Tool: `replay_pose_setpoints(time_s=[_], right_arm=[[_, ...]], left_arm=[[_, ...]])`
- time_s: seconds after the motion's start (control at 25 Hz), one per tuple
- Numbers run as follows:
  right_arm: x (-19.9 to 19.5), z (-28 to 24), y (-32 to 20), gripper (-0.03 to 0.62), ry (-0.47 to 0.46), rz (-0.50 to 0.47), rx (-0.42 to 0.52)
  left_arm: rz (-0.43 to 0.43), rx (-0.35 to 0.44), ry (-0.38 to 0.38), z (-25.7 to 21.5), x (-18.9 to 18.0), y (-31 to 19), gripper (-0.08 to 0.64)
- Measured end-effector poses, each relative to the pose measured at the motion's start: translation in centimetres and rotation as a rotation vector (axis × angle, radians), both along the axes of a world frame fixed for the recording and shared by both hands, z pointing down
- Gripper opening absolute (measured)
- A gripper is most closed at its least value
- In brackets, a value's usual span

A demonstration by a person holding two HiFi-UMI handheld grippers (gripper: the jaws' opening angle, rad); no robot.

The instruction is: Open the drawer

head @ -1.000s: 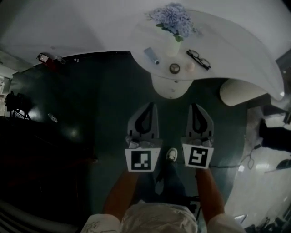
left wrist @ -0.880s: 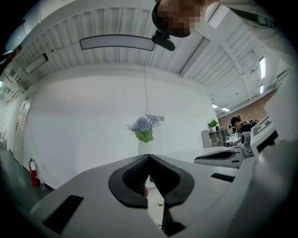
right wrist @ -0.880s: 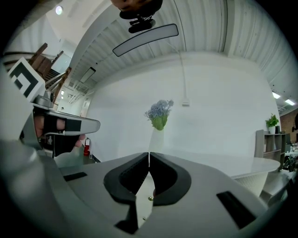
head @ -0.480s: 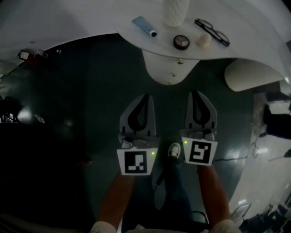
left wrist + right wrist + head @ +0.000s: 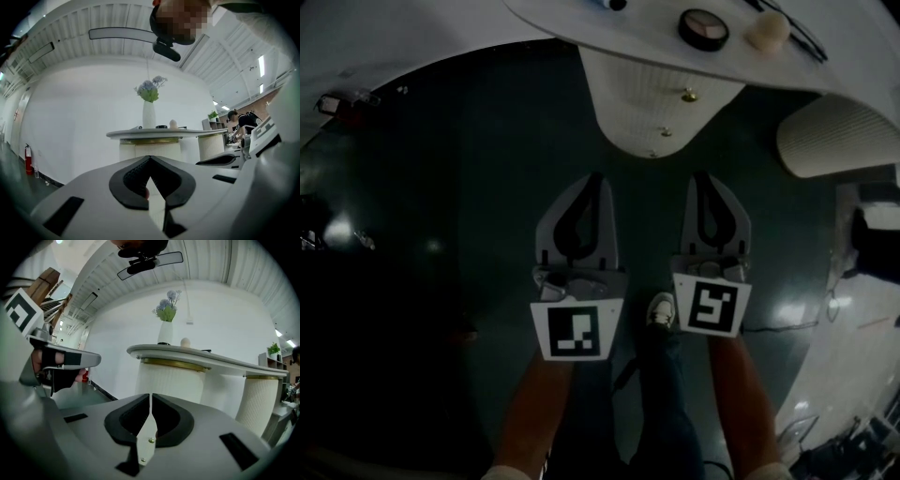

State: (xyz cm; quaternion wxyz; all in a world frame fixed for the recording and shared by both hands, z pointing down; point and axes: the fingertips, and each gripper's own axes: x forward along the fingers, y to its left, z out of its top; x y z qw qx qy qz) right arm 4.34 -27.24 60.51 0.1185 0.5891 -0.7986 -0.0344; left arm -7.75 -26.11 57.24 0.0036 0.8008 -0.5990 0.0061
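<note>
White ribbed pedestal point(image 5: 633, 89): tucked under the curved desk point(image 5: 572, 23). Pretty sure this is where the drawers live, since small brass knobs point(image 5: 688, 95) run down its front.
Drawer: looks fully shut. The top knob sits just below the desk edge. I can't really make out the seams between drawer fronts from the head view.
Left claw point(image 5: 593, 178): jaws closed together with nothing in them. It points about level at the pedestal but is well short of it.
Right claw point(image 5: 703, 176): same deal, pinched shut and empty, right beside the left one. It lines up roughly with the column of knobs.
On the desk: a round compact point(image 5: 704, 28) near the edge and a white vase of flowers point(image 5: 164, 337) further back. Neither is in the way.
Step in hand: I'd call this the approach. Nothing is touched and the drawer hasn't started.
Next move: my guess is the right claw takes it. The jaws need to part, go forward until a knob sits between them, clamp on it, then pull straight back.
Tricky bit: those knobs are tiny and the front is curved, so the line-up probably has to be spot on or the claw just slips off.
</note>
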Motion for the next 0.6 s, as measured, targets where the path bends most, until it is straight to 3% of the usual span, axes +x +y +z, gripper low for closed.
replay_pose_setpoints(time_s=[0.36,0.6], right_arm=[[0.5,2.6,-2.6,0.009,-0.008,0.004,-0.029],[0.5,3.8,-5.6,0.068,-0.003,0.026,-0.053]], left_arm=[[-0.007,-0.026,-0.002,1.8,0.4,-1.6,0.002],[0.006,-0.040,-0.001,1.8,0.7,-1.6,0.002]])
